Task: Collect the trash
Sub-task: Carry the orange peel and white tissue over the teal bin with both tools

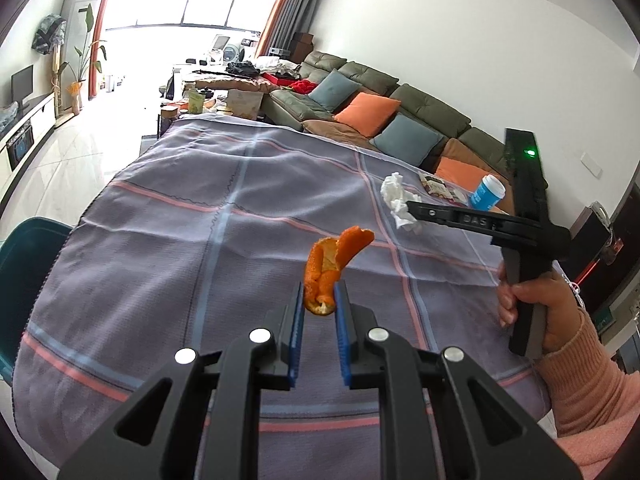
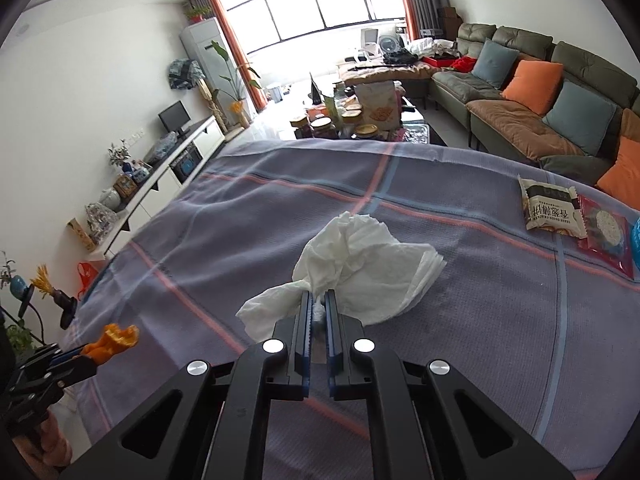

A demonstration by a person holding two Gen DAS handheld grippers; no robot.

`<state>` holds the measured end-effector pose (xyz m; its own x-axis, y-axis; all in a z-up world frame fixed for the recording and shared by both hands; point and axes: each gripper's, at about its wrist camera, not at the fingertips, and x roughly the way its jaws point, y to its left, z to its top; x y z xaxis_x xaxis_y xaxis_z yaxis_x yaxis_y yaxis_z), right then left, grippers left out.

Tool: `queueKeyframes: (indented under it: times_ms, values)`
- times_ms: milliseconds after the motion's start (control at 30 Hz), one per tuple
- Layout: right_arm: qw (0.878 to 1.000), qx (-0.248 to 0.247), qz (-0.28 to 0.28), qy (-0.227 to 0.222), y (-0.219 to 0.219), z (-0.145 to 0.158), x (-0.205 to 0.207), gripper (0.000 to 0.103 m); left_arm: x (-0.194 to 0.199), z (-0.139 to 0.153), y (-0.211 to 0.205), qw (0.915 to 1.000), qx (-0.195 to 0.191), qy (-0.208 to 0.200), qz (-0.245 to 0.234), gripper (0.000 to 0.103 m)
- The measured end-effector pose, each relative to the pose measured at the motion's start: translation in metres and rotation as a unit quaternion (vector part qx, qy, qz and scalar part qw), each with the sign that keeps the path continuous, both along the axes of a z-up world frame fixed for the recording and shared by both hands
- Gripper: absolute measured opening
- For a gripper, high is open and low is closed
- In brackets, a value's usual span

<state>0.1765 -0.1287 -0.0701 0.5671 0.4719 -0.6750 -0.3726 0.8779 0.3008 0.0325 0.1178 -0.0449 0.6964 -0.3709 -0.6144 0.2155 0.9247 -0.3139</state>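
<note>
While clamped, peel (image 1: 334, 264) and tissue (image 2: 360, 264).

A home living room: a long green sofa (image 1: 400, 108) with cushions, a TV cabinet (image 2: 176, 164), curtained windows (image 2: 320, 4).

Both sets of tongs are chunky black plastic with blue ribbed pads on the inner faces. The left tongs (image 1: 320, 300) and the right tongs (image 2: 319, 308) each carry four round silver pivot pins. The right hand (image 1: 536, 312) wears a fuzzy salmon-pink knit sleeve (image 1: 592, 392); a green light glows on its black handle.
</note>
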Motion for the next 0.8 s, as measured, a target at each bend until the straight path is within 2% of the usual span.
queueKeyframes:
  times_ms: [567,800]
  values:
    - [0.996,0.054,0.063,-0.034,0.024,0.028,-0.050,0.006,-0.011,0.008,0.017,0.9997,0.001,-0.011,0.020,0.016]
    - [0.995,0.053,0.080,-0.038,0.040,0.027,-0.060,0.006,-0.018,0.009,0.028,0.9994,-0.001,-0.013,0.033,0.016]
